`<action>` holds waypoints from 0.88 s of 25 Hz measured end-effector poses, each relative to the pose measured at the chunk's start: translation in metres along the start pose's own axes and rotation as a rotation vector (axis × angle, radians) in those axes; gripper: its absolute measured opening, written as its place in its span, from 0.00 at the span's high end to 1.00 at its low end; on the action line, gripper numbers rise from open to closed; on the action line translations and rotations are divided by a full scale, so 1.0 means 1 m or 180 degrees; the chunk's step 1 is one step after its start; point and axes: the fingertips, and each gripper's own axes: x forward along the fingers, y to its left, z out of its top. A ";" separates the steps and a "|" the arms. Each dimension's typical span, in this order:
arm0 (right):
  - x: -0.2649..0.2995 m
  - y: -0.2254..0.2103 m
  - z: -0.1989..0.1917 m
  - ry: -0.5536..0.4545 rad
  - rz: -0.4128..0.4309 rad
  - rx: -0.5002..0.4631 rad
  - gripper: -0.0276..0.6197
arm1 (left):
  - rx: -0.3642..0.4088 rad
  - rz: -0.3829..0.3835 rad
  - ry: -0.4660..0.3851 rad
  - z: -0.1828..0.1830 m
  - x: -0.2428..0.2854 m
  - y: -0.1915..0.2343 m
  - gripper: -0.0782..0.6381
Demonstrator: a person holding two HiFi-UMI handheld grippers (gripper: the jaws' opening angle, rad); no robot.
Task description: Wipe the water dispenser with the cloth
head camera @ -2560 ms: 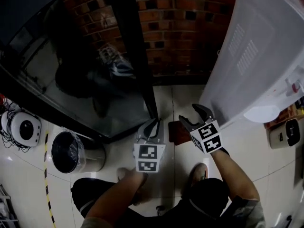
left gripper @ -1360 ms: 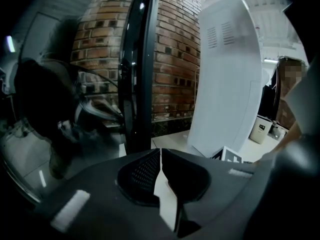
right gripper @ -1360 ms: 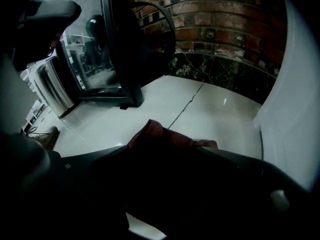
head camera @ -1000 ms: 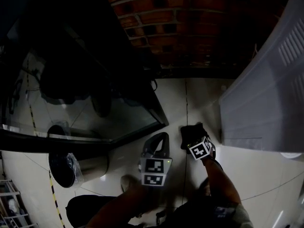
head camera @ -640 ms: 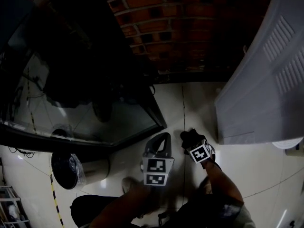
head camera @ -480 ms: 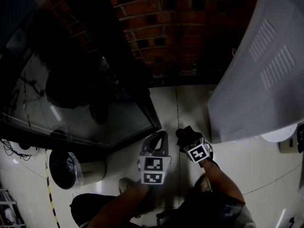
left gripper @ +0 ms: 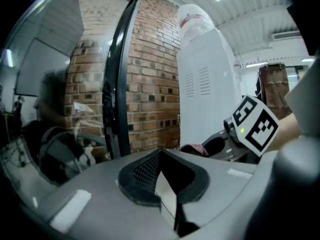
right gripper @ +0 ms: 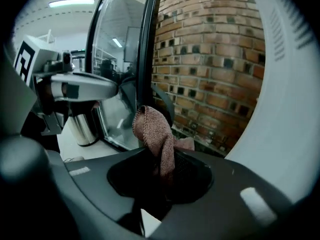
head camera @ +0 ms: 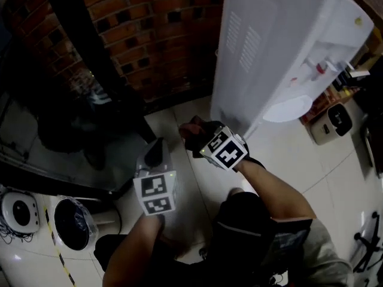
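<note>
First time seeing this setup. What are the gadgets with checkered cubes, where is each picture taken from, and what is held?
No robot here: a person holds a gripper in each hand. The head view looks down from their head; the other two views ride on the grippers. The right gripper, whose fingers have just been closing, pinches a brown cloth near the white water dispenser. The left gripper is shut and empty. A waste bin stands on the tiled floor.
</note>
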 end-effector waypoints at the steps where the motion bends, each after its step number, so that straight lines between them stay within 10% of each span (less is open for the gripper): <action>1: -0.014 -0.005 0.015 -0.0012 -0.0041 0.0000 0.78 | 0.0063 -0.0030 -0.0055 0.012 -0.002 -0.001 0.89; 10: -0.105 -0.028 0.131 -0.0597 -0.0427 0.0167 0.78 | 0.0299 -0.0096 -0.0378 0.079 -0.014 -0.006 0.89; 22: -0.098 -0.032 0.118 -0.0739 -0.0610 -0.0114 0.78 | 0.0368 -0.0186 -0.0435 0.082 -0.011 -0.032 0.89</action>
